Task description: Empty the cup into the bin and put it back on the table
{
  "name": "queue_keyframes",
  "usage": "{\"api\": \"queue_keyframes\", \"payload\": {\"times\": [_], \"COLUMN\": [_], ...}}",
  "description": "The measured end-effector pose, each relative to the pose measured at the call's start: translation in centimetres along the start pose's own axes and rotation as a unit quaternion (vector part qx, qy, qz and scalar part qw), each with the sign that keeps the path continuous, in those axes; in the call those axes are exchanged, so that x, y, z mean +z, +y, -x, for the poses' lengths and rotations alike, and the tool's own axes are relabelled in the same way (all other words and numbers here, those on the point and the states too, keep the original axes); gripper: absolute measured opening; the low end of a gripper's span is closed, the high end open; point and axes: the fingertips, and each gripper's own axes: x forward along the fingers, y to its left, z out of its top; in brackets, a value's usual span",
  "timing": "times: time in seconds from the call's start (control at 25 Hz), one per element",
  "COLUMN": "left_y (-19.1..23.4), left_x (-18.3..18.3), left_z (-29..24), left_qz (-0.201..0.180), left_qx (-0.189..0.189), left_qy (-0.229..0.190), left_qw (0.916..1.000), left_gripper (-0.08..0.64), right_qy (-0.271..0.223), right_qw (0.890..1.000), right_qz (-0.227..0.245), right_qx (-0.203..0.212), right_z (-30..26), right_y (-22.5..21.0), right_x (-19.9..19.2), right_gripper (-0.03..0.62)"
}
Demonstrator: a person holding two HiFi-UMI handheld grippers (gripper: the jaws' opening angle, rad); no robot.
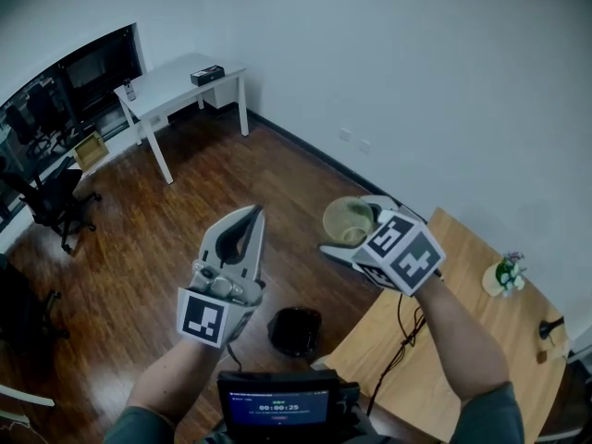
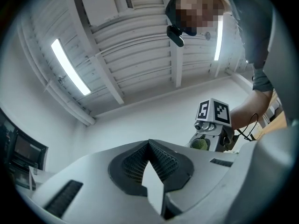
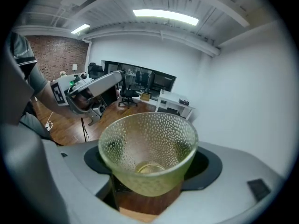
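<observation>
You have two grippers, one cup, one bin and two tables in sight. One white desk point(image 1: 176, 81) stands far up and left of the black bin point(image 1: 296, 329). Your left gripper point(image 1: 252, 213) hangs up-left of the bin, its jaws pressed together on nothing. Above the bin and slightly right, your right gripper point(image 1: 356, 232) pinches the dimpled green glass cup point(image 1: 347, 218), off the table. The wooden table point(image 1: 462, 359) lies just right of the bin and bears one small plant point(image 1: 504, 274). The floor is dark wood, the walls white.
</observation>
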Motion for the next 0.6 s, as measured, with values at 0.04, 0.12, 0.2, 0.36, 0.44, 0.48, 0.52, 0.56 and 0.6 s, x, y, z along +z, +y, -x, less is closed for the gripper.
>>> {"api": "queue_keyframes", "payload": {"times": [0.04, 0.12, 0.2, 0.36, 0.44, 0.48, 0.52, 0.56, 0.6], "left_y": [0.7, 1.4, 1.1, 0.3, 0.2, 0.2, 0.0, -0.2, -0.4], "left_x": [0.1, -0.2, -0.9, -1.2, -1.5, -1.6, -1.7, -1.7, -1.7], "left_z": [-0.2, -0.5, -0.8, -1.4, -1.5, -1.5, -1.5, -1.4, -1.4], "left_qz": [0.004, 0.012, 0.020, 0.027, 0.035, 0.040, 0.045, 0.048, 0.050], "left_qx": [0.006, 0.013, 0.010, 0.008, 0.007, 0.006, 0.003, -0.001, -0.006], "left_qy": [-0.001, 0.006, 0.022, 0.022, 0.027, 0.028, 0.026, 0.024, 0.022], "left_qw": [1.0000, 0.9998, 0.9995, 0.9994, 0.9990, 0.9988, 0.9986, 0.9985, 0.9985], "left_gripper": [0.000, 0.000, 0.000, 0.000, 0.000, 0.000, 0.000, 0.000, 0.000], "right_qy": [0.005, 0.017, 0.031, 0.050, 0.059, 0.064, 0.068, 0.071, 0.073], "right_qw": [1.000, 0.999, 0.998, 0.996, 0.994, 0.993, 0.993, 0.992, 0.992], "right_qz": [0.009, 0.027, 0.041, 0.062, 0.073, 0.078, 0.081, 0.084, 0.086], "right_qx": [-0.004, -0.015, -0.025, -0.036, -0.048, -0.055, -0.059, -0.061, -0.061], "right_z": [0.0, -0.2, -0.2, 0.1, 0.1, 0.1, 0.2, 0.3, 0.4], "right_y": [-0.1, -0.5, -1.1, -1.6, -1.9, -2.1, -2.3, -2.4, -2.5], "right_x": [0.2, 0.0, -0.6, -1.4, -1.3, -1.3, -1.4, -1.5, -1.6], "right_gripper": [0.400, 0.400, 0.400, 0.400, 0.400, 0.400, 0.400, 0.400, 0.400]}}
